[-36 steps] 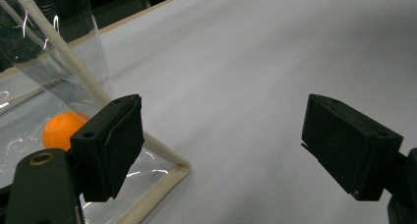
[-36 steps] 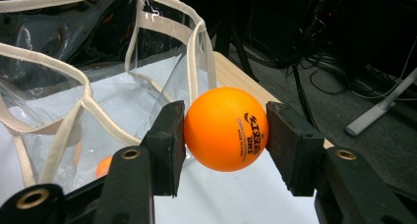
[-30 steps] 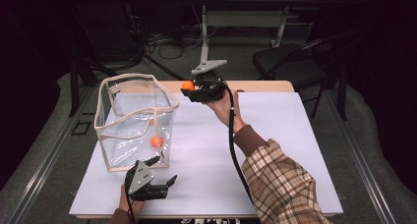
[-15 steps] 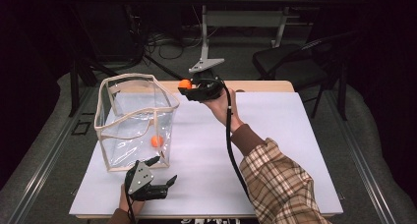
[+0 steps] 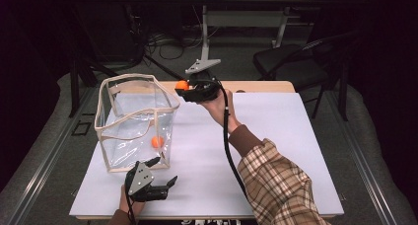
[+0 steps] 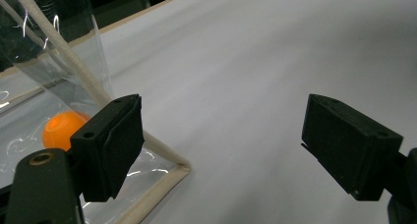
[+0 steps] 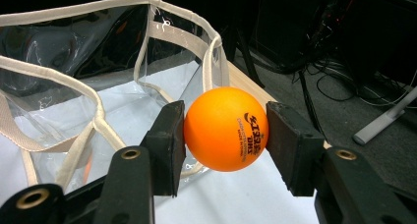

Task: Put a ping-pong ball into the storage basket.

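My right claw (image 7: 225,130) is clamped across the middle of a smooth orange table-tennis ball (image 7: 226,128), held just outside the far rim of the clear plastic bag with beige trim (image 5: 129,117). Light, hard and slippery, it is best pinched on its widest line. Since the earlier frame it has edged closer to the bag; my left claw (image 5: 162,178) rests open on the white desk (image 5: 276,151), unmoved.

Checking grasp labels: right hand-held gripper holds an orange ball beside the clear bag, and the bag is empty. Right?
Not quite. The clear bag already holds a second orange ball, seen in the high view. The right hand-held gripper does hold an orange ball beside it.
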The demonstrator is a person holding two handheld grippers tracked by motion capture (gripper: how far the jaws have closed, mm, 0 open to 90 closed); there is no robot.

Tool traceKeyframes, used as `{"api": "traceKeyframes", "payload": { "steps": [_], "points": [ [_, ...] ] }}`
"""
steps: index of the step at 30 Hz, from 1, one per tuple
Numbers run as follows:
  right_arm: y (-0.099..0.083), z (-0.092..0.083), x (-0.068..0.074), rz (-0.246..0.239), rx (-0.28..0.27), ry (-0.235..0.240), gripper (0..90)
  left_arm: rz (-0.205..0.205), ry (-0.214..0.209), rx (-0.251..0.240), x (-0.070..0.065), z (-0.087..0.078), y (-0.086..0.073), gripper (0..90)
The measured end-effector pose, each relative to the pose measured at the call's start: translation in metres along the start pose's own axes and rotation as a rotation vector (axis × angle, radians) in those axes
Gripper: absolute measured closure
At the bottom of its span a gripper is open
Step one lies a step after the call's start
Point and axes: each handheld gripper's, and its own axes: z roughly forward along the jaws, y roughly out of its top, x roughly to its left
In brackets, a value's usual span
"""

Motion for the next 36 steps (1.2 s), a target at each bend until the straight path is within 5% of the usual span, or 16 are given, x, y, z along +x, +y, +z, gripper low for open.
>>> {"api": "traceKeyframes", "payload": {
  "steps": [36],
  "points": [
    [0.005, 0.016, 0.014, -0.016, 0.016, 0.039, 50.4, -0.003, 0.001, -0.002, 0.0, 0.0, 0.0, 15.9]
  ]
}}
